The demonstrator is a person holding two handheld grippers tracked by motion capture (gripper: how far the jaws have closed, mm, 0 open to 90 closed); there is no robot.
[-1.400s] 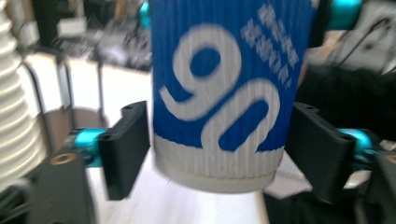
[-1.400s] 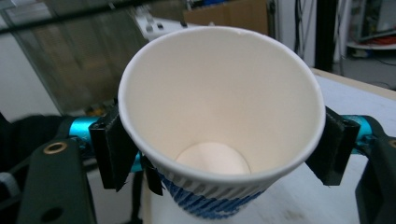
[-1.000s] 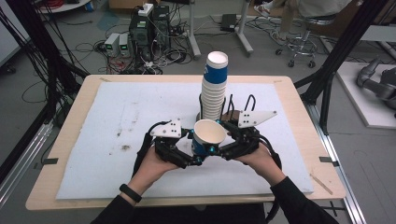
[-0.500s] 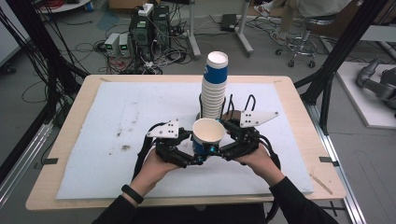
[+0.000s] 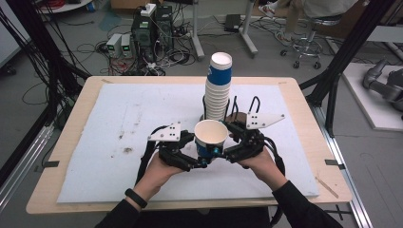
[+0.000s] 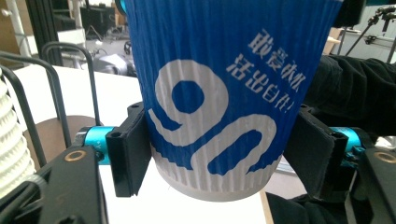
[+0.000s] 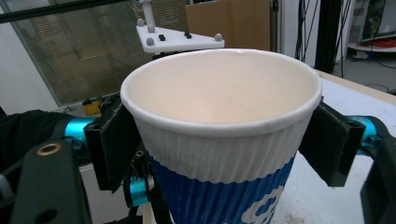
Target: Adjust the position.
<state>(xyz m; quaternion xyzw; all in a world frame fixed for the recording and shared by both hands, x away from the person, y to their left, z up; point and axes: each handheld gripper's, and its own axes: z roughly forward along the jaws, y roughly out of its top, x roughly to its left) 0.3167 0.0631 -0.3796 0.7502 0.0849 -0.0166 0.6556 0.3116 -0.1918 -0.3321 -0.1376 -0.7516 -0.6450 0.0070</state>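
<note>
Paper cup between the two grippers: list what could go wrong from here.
1. Both grippers clamp the one paper cup: the left gripper low on its blue wall, the right gripper just under the rim. The thin wall could buckle or the rim go oval.
2. The tall cup stack stands close behind; a lift or swing might knock it over.
3. If one gripper lets go unevenly, the cup may tilt and slip.

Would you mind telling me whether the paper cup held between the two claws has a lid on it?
No, the paper cup is open at the top, and its bare, empty cream inside shows plainly.
</note>
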